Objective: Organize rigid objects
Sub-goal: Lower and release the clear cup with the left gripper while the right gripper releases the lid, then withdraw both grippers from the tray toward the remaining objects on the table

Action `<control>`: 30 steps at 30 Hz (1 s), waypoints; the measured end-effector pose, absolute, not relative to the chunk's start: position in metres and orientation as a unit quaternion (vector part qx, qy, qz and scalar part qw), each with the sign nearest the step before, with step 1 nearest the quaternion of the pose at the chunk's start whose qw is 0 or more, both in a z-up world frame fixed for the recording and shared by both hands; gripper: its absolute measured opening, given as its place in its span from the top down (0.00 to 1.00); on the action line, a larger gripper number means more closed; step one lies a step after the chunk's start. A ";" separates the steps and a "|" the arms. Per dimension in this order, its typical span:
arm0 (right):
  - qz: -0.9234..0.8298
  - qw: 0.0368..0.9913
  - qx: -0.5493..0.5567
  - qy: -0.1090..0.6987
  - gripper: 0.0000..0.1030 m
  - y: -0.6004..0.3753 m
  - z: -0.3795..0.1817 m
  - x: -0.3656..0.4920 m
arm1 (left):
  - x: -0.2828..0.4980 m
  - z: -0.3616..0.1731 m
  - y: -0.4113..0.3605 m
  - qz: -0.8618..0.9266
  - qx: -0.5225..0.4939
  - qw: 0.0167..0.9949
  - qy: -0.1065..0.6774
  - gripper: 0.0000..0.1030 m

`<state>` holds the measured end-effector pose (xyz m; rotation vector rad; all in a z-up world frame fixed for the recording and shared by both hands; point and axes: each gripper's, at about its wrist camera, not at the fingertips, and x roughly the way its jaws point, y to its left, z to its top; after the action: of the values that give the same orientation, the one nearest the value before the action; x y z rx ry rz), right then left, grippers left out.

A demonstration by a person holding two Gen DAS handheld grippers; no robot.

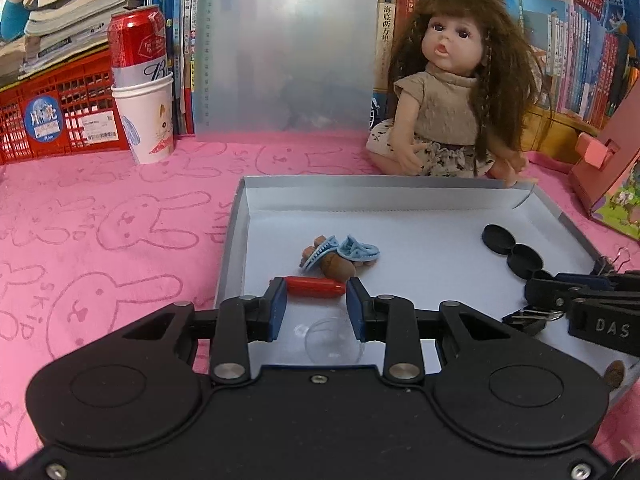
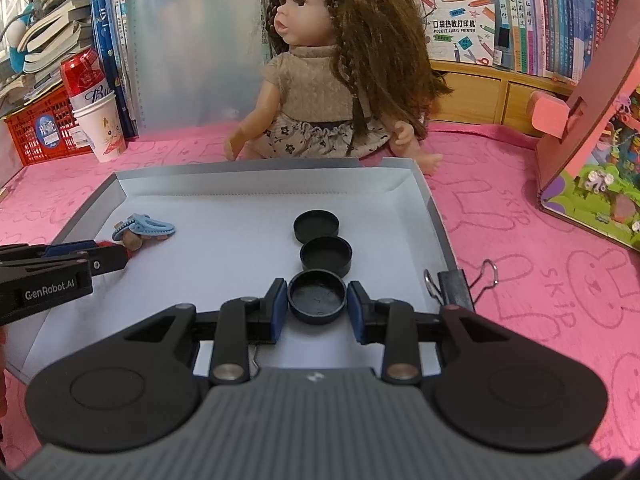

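Cap [image 2: 317,298]: black, round, hollow side up, third in a touching row.
Right gripper [image 2: 317,304]: pads flank it, slightly apart.
Left gripper [image 1: 316,304]: pinching red cylinder [image 1: 316,286].
Tray [image 2: 436,216]: right wall near, white floor bare ahead.

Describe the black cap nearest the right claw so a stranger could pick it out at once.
Find the shallow grey tray on the pink bunny cloth in front of the doll. Three round black caps run in a line down its right side. The one wanted is the nearest cap, between the right claw's blue pads; it alone lies hollow side up, while the other two show flat tops.
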<state>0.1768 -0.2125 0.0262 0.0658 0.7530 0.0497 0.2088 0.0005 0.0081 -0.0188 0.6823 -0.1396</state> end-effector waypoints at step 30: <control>0.043 0.957 0.028 0.284 0.19 -0.211 0.066 0.106 | 0.125 0.058 0.003 -0.129 0.010 0.950 0.285 0.28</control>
<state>0.1061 -0.2108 0.0656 0.0569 0.5770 0.0876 0.1254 0.0026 0.0577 0.0199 0.5800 -0.2622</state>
